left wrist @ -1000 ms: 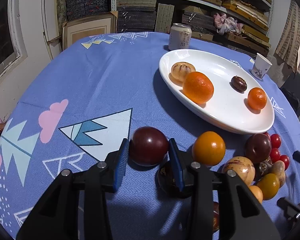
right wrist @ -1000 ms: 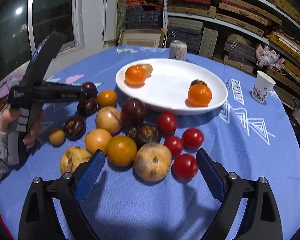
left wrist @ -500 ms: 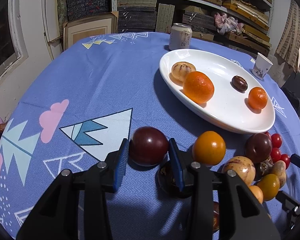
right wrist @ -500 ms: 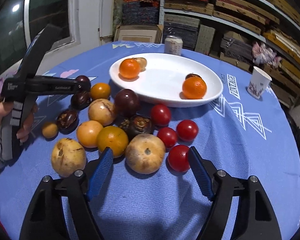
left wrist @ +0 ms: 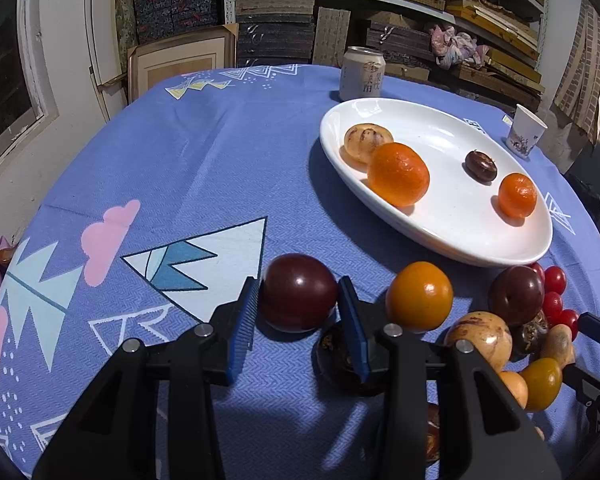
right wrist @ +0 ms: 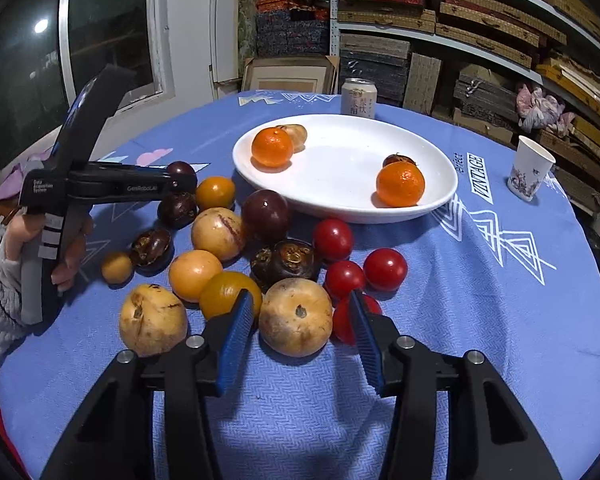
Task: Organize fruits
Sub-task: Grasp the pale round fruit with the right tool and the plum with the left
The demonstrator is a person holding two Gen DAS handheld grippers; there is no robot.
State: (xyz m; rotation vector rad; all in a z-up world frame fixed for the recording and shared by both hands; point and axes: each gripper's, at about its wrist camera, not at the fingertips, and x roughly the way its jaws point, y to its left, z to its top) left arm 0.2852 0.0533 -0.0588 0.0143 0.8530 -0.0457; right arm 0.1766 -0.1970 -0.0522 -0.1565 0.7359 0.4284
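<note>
My left gripper (left wrist: 298, 312) is shut on a dark red plum (left wrist: 299, 292) that rests on the blue tablecloth, left of the fruit pile. My right gripper (right wrist: 300, 320) has its blue pads on either side of a tan round fruit (right wrist: 296, 317) at the pile's front; small gaps show, so it is open around it. The white oval plate (right wrist: 340, 168) holds two tangerines (right wrist: 400, 183), a tan fruit and a dark mangosteen. The plate also shows in the left wrist view (left wrist: 452, 208).
The pile holds orange fruits (right wrist: 195, 275), tan fruits (right wrist: 153, 319), mangosteens (right wrist: 288, 260), a second plum (right wrist: 266, 214) and red tomatoes (right wrist: 385, 269). A drink can (right wrist: 358, 98) stands behind the plate. A paper cup (right wrist: 530, 168) stands at the right. Shelves lie beyond the table.
My right gripper has moved forward into the pile and narrowed around the tan round fruit. My left gripper has stayed shut on the plum without moving.
</note>
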